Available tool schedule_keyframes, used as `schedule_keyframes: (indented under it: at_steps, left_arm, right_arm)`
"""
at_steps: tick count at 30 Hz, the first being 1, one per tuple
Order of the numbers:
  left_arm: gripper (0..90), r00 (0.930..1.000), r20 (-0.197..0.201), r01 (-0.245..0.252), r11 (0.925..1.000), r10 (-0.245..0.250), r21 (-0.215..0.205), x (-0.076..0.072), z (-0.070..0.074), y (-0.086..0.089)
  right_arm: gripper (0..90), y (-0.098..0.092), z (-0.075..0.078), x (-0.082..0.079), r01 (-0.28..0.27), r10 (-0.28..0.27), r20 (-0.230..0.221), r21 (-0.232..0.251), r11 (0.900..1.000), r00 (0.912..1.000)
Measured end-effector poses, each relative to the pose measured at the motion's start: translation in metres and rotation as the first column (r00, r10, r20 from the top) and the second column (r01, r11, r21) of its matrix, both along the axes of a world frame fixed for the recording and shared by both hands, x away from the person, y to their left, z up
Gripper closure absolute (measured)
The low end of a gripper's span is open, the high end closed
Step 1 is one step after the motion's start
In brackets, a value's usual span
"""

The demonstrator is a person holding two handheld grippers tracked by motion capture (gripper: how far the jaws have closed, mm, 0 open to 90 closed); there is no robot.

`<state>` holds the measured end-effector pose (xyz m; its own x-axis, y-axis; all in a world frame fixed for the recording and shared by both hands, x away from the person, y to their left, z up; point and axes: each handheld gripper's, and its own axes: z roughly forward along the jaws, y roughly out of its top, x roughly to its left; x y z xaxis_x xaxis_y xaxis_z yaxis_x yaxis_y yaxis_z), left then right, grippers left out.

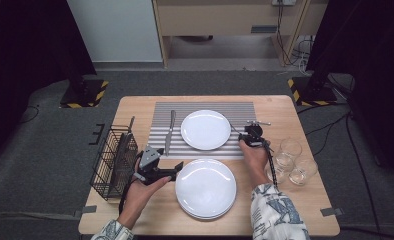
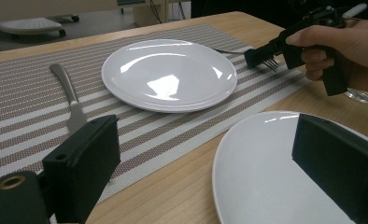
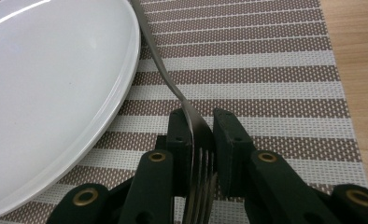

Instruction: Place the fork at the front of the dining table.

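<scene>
Right gripper view: right gripper (image 3: 198,140) pinching slim silver metal fork (image 3: 196,135) at its neck, tines toward camera, handle alongside round white plate (image 3: 56,93) on striped woven placemat (image 3: 266,70). Risk: thin neck pivoting, clinking plate. Left gripper (image 2: 210,163) spread, empty.

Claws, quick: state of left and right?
Left claw: open, holding nothing, over the near plate's rim.
Right claw: closed on the fork beside the far plate.

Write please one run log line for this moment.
right gripper: shut on fork | fork: right of plate, over placemat | left gripper: open, holds nothing
</scene>
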<state>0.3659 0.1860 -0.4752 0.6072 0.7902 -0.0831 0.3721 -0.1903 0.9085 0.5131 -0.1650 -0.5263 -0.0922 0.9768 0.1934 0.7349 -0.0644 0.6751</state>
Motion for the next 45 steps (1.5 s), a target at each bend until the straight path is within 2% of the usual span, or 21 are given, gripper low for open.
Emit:
schedule_keyframes:
  at_steps: [16,29,33,36,40,45]
  left_arm:
    - [7.4,1.0,0.005,0.002,1.0,-0.002,-0.002,0.0,0.0,0.0]
    - [7.7,1.0,0.007,0.006,1.0,-0.006,-0.001,-0.001,0.001,-0.002]
    - [7.7,1.0,0.008,0.005,1.0,-0.005,-0.001,-0.001,0.001,-0.002]
    - [7.8,0.9999,0.009,0.007,1.0,-0.007,-0.001,-0.001,0.001,-0.003]
    - [7.8,0.9999,0.01,0.007,1.0,-0.007,-0.002,-0.001,0.001,-0.003]
    - [8.1,0.9999,0.012,0.005,1.0,-0.005,-0.004,-0.001,0.002,-0.002]
  right_arm:
    - [76.4,-0.001,0.001,0.001,0.014,-0.014,0.007,-0.033,0.999,0.9999]
    - [74.1,-0.009,0.003,0.002,0.049,-0.048,0.013,-0.03,0.998,0.9987]
    - [75.8,-0.01,0.006,0.002,0.047,-0.047,0.018,-0.027,0.999,0.9987]
    - [77.9,-0.008,0.006,0.002,0.045,-0.044,0.018,-0.035,0.998,0.9989]
    - [78.6,-0.005,0.005,0.001,0.029,-0.027,0.023,-0.09,0.996,0.9994]
    - [79.1,-0.003,0.006,0.001,0.023,-0.02,0.024,-0.109,0.994,0.9995]
